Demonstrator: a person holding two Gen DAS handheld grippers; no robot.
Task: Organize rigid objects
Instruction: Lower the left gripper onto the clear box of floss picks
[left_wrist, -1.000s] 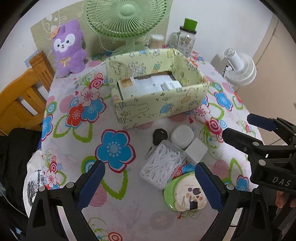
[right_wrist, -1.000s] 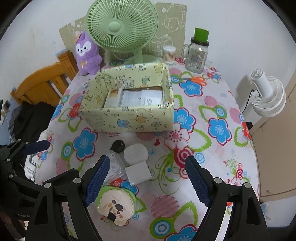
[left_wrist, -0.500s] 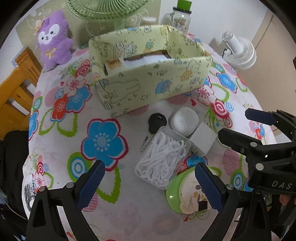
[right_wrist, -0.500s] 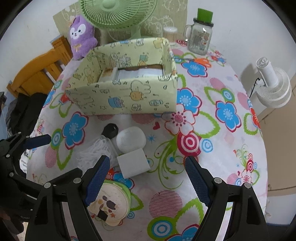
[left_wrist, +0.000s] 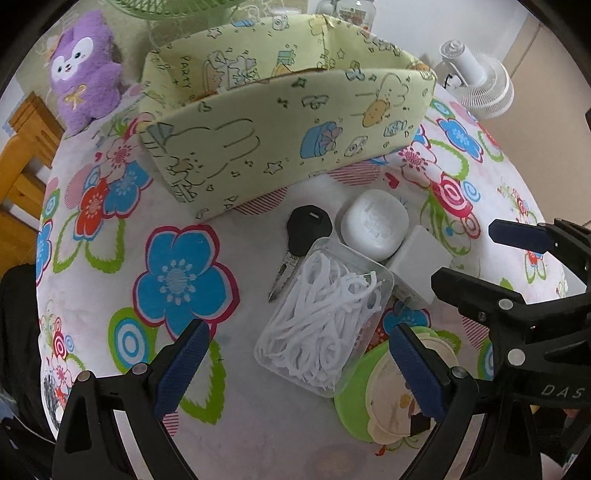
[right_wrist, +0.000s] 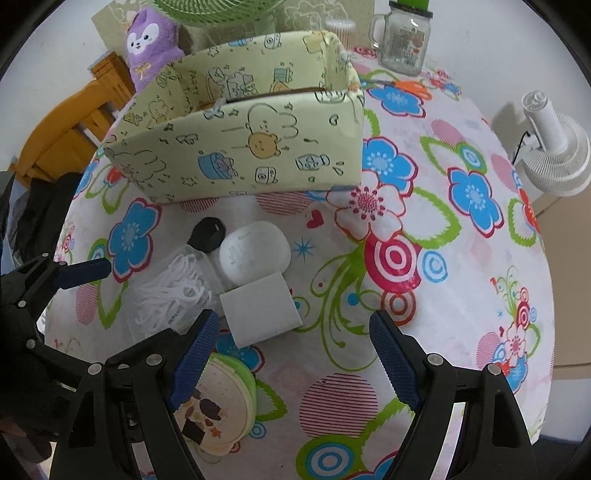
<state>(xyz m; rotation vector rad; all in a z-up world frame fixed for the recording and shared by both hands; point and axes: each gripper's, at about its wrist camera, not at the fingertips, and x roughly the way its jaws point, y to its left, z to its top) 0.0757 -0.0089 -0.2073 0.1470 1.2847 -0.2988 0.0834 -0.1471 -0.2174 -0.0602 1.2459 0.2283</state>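
Left wrist view: my left gripper (left_wrist: 295, 363) fingers apart, floss-pick box (left_wrist: 325, 317) between them, untouched.
Right wrist view: my right gripper (right_wrist: 291, 349) fingers apart; white cube (right_wrist: 260, 308) just ahead.

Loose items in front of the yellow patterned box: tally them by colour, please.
White: 3 (rounded white case, white cube block, clear plastic box of white floss picks)
Black: 1 (black-headed key)
Green: 1 (round green tin with cream lid)
Total: 5

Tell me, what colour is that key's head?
Black; the key shows best in the left wrist view.
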